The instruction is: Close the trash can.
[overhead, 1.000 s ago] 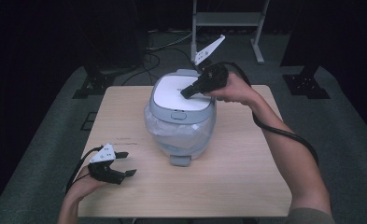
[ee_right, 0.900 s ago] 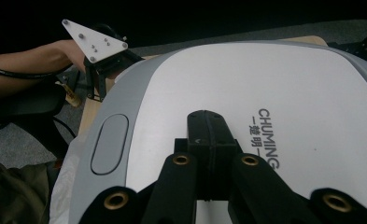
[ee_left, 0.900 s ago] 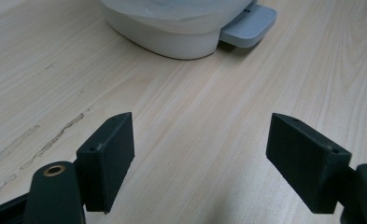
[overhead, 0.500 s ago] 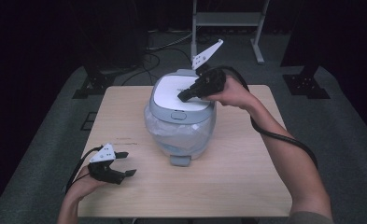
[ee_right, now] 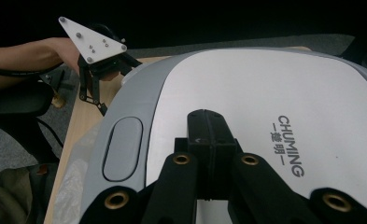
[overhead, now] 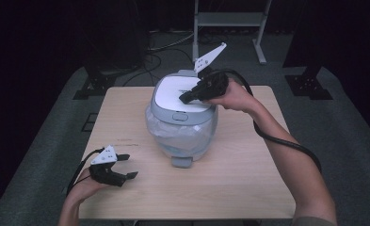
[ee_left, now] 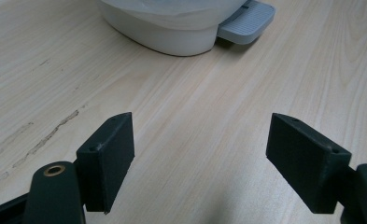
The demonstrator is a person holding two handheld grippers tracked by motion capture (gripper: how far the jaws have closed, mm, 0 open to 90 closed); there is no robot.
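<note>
Nearest the person, the left gripper [overhead: 126, 167] rests low on the pale wooden table [overhead: 248, 188], jaws spread wide with nothing between them. Ahead of it and to its right stands the grey-and-white, plastic-wrapped rice cooker [overhead: 182, 122]. The right gripper [overhead: 183, 98], jaws pressed together and holding nothing, lies on the cooker's white lid [ee_right: 274, 102].

Rice cooker [overhead: 182, 117]: white-grey, lid shut (body wrapped in clear plastic), upright, table centre.
</note>
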